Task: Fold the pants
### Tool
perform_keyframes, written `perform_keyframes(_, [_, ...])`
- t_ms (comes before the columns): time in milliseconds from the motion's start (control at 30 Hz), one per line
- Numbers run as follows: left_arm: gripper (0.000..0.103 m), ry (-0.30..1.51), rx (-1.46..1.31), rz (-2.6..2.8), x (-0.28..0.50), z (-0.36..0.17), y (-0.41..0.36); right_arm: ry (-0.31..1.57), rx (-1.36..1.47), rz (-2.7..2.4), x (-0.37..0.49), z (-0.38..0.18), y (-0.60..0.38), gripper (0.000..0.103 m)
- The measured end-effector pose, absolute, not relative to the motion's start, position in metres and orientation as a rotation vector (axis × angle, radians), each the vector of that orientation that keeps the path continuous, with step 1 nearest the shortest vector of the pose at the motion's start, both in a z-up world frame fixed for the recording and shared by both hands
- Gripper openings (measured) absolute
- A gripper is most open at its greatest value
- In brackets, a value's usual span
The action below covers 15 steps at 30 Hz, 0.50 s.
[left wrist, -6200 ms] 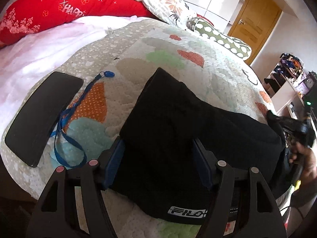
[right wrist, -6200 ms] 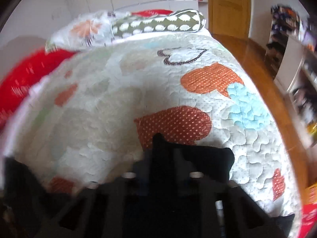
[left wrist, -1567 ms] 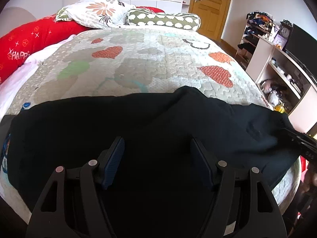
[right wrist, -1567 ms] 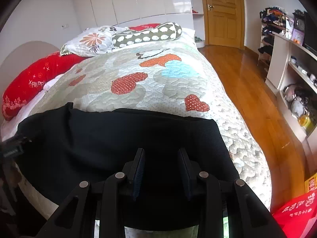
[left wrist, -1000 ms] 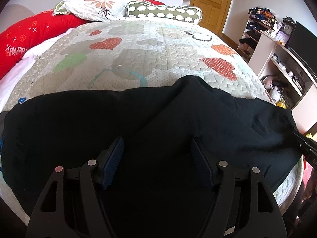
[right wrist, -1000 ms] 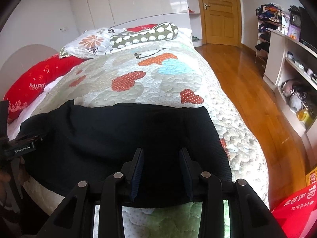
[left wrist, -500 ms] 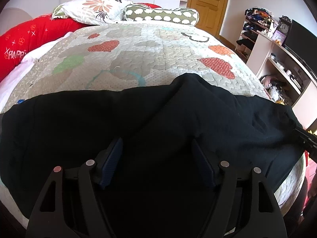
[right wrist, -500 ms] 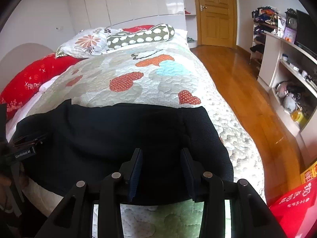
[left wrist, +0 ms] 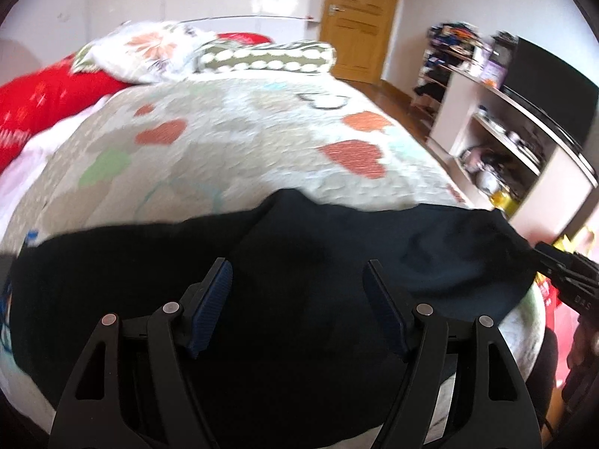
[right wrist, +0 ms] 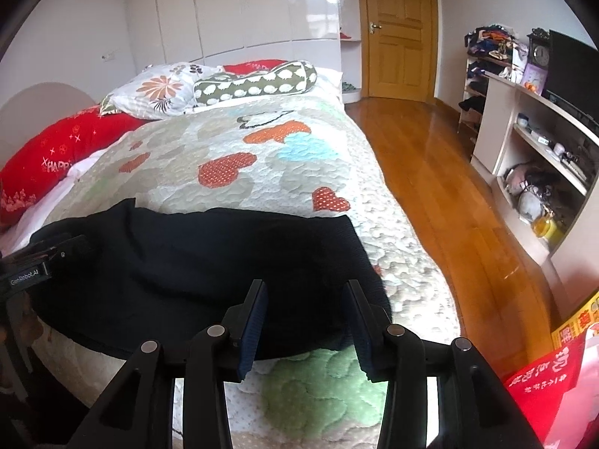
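The pants (right wrist: 194, 262) lie spread across the near end of the bed (right wrist: 262, 172), on the quilt (left wrist: 239, 149) with hearts, reaching almost from the left edge to the right edge. In the left wrist view, one part of the pants makes a raised fold near the middle.

The left hand-held gripper (left wrist: 297, 299) is above the middle of the pants. Its jaws are spread wide, and between them only dark cloth shows; I cannot tell if the tips touch it. The right hand-held gripper (right wrist: 305, 314) is at the near right corner of the pants, also with spread jaws, pinching nothing; the cloth edge and the green patch of the quilt show between its fingers (right wrist: 252, 321).

At the far end of the bed are a red pillow (right wrist: 56, 157), a flowered pillow (right wrist: 157, 89) and a green bolster (right wrist: 254, 82). A door (right wrist: 398, 30) and shelves (right wrist: 531, 142) stand beyond the right side of the bed.
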<state>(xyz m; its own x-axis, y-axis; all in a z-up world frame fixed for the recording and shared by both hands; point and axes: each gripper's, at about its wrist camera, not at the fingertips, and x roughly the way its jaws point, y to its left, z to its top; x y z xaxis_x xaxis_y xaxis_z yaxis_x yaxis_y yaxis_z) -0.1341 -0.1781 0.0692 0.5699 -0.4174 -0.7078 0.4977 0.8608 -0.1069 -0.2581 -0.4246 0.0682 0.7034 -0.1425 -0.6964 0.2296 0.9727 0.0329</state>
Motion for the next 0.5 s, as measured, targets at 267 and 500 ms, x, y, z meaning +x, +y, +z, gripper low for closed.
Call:
perform_keyframes(267, [0.073,0.849,0.187,-0.747,-0.135,0.075,-0.243,0.770,0.197,-0.242,-0.280,0.067,-0.447,0.044])
perform_keyframes(500, [0.073,0.899,0.258,-0.901,-0.126,0.072,-0.309,0.788,0.344,-0.200,-0.293,0.051,-0.470,0.051])
